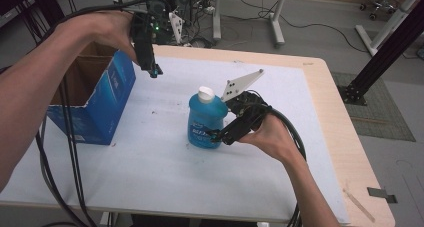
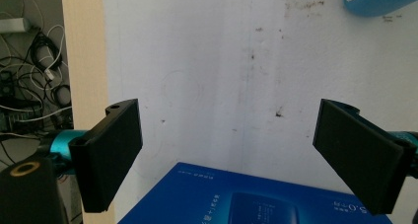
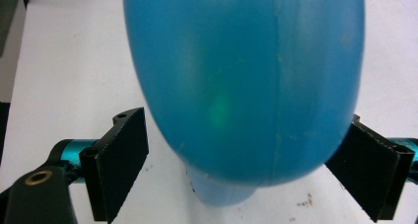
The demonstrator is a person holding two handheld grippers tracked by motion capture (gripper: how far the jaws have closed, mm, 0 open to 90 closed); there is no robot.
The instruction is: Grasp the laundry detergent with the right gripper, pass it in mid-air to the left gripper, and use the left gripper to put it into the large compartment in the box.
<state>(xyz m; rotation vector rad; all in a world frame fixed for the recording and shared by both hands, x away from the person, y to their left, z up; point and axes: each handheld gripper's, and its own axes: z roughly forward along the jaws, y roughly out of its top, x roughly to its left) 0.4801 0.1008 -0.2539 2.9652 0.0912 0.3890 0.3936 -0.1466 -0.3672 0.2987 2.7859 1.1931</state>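
The open cardboard box [image 1: 95,94] stands at the table's [image 1: 165,182] left edge, its visible interior apparently empty, so packing looks barely begun. The blue bottle [image 1: 205,119], white cap on and full of blue liquid, stands upright mid-table, well apart from the box. The right gripper [image 1: 220,135] brackets its lower body, jaws wide and seemingly not yet clamped. The left gripper [image 1: 154,73] hovers over the box's edge, spread wide, holding nothing.

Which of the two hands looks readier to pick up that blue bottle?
The right. The right gripper already has its open jaws either side of the blue bottle. The left gripper hangs open above the blue box, well away from it.
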